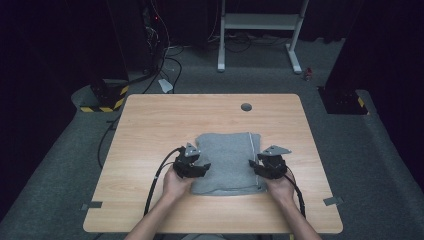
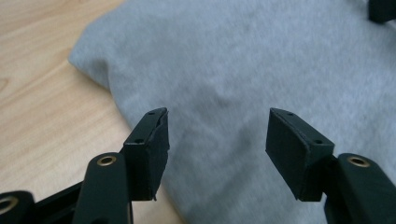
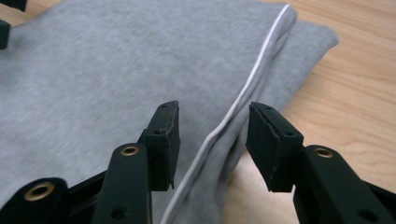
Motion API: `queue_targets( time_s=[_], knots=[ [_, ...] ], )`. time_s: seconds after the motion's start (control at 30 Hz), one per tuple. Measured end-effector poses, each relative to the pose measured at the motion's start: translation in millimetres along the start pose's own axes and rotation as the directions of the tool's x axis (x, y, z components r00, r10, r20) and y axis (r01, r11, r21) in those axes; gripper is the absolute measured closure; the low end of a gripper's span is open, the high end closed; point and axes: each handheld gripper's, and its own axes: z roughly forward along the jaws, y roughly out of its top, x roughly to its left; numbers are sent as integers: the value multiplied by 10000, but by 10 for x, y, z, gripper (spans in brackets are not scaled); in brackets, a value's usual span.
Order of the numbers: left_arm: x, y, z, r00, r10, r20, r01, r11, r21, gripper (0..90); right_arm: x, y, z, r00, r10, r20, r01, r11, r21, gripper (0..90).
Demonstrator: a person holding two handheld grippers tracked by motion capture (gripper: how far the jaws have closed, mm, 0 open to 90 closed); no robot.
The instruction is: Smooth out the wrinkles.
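Note:
A folded grey cloth (image 1: pixel 227 160) (image 2: pixel 243 60) (image 3: pixel 93 70) lies flat on the wooden table (image 1: pixel 165 120), with a white trim line (image 3: pixel 261 60) running along its right side. My left gripper (image 1: pixel 202 168) (image 2: pixel 217 135) hovers over the cloth's left edge, jaws open with nothing pinched between them. My right gripper (image 1: pixel 255 167) (image 3: pixel 212 133) is at the cloth's right edge, jaws open and standing either side of the trimmed fold without pressing on it. Both grippers point inward toward each other across the cloth.
A round cable hole (image 1: pixel 246 107) sits in the table's far side. Grey tape pieces (image 1: pixel 92 205) (image 1: pixel 333 201) mark the near corners. Beyond the table a white desk frame (image 1: pixel 260 22) stands, and cables (image 1: pixel 165 60) lie on grey carpet.

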Motion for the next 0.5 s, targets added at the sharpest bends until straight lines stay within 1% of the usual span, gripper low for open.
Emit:
queue_targets(
  time_s=[0.03, 0.07, 0.1, 0.13, 0.17, 0.2, 0.23, 0.27, 0.3, 0.33, 0.37, 0.4, 0.43, 0.47, 0.5],
  knots=[
    [0, 0, 0, 10000, 0, 0, 0, 10000, 0, 395, 0, 0, 0, 10000, 0, 0, 0, 10000, 0, 531],
    [-54, -44, -30, 10000, 36, 30, -36, 10000, -58, 396, 49, -30, -50, 9998, 24, -185, -25, 10000, -70, 524],
    [-54, -44, -30, 10000, 36, 30, -36, 10000, -58, 396, 49, -30, -50, 9998, 24, -185, -25, 10000, -70, 524],
    [-114, -81, -64, 9999, 153, 30, -153, 9998, -99, 399, 112, -50, -93, 9993, -206, -303, 202, 9997, -148, 517],
    [-114, -81, -64, 9999, 153, 30, -153, 9998, -99, 402, 112, -50, -93, 9993, -206, -303, 202, 9997, -148, 517],
    [-173, -110, -83, 9997, 137, 216, -136, 9999, -62, 402, 179, -69, -110, 9985, -393, -384, 394, 9992, 21, 503],
    [-173, -110, -83, 9997, 137, 216, -136, 9999, -62, 402, 179, -69, -110, 9985, -393, -384, 394, 9992, 21, 503],
    [-220, -138, -88, 9993, 222, 316, -221, 9998, -23, 402, 225, -98, -109, 9980, -531, -352, 537, 9985, 144, 493],
    [-220, -138, -88, 9993, 222, 316, -221, 9998, -23, 403, 225, -98, -109, 9980, -531, -352, 537, 9985, 144, 493],
    [-240, -163, -63, 9989, 238, 393, -241, 9997, 60, 404, 254, -129, -94, 9982, -502, -342, 513, 9982, 310, 486],
    [-240, -163, -63, 9989, 238, 393, -241, 9997, 60, 404, 254, -129, -94, 9982, -502, -342, 513, 9982, 310, 486],
    [-237, -171, -38, 9988, 169, 456, -176, 9997, 139, 404, 265, -144, -76, 9985, -477, -279, 487, 9981, 379, 484],
    [-230, -174, -13, 9988, 142, 467, -153, 9997, 215, 404, 268, -158, -25, 9987, -416, -285, 431, 9975, 557, 481],
    [-226, -170, 21, 9988, 42, 482, -51, 9998, 176, 405, 271, -153, 0, 9986, -474, -252, 489, 9970, 606, 482],
    [-226, -170, 21, 9988, 42, 482, -51, 9998, 176, 408, 271, -153, 0, 9986, -474, -252, 489, 9970, 606, 482]
  ],
)
